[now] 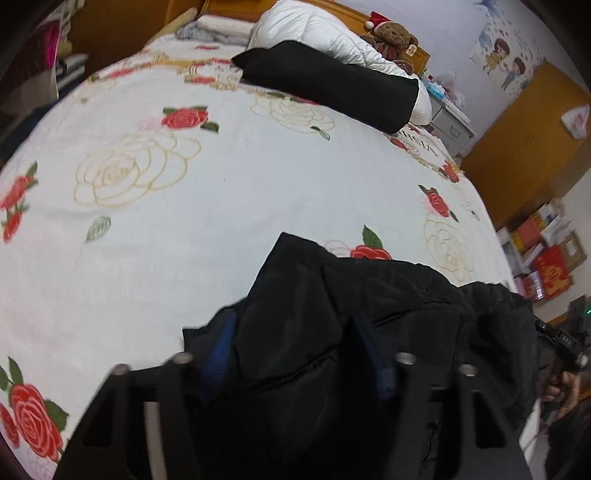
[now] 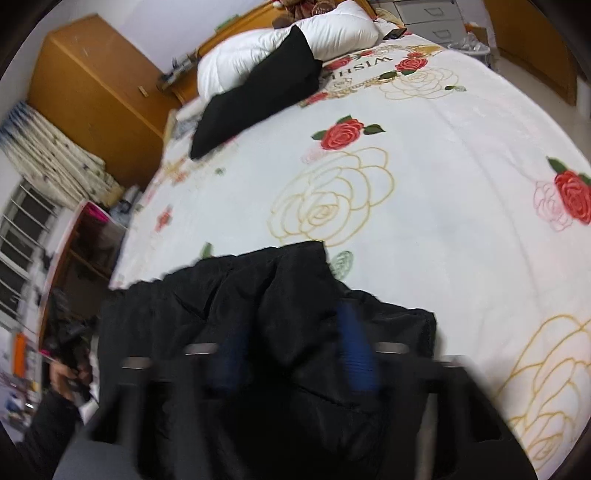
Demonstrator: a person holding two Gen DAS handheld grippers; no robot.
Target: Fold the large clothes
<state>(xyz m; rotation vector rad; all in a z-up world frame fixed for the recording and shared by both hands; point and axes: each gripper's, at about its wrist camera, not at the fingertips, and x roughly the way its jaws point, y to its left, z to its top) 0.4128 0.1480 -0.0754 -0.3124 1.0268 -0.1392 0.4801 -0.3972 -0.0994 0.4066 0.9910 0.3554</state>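
Black padded jacket, bunched at the near edge of a rose-print bedspread.

Jacket is lying in a rumpled heap, its fabric filling the space between the blue fingers of the left gripper, whose jaws are standing spread around the cloth, not visibly clamped. Right gripper is sitting likewise, blue pads parted with jacket cloth mounded between them; motion blur is obscuring whether they are pinching. Bedspread is stretching away behind. Black pillow is leaning against a white quilted duvet at the headboard, a teddy bear in a Santa hat sitting beside it. Wooden wardrobe is standing at the bed's side.
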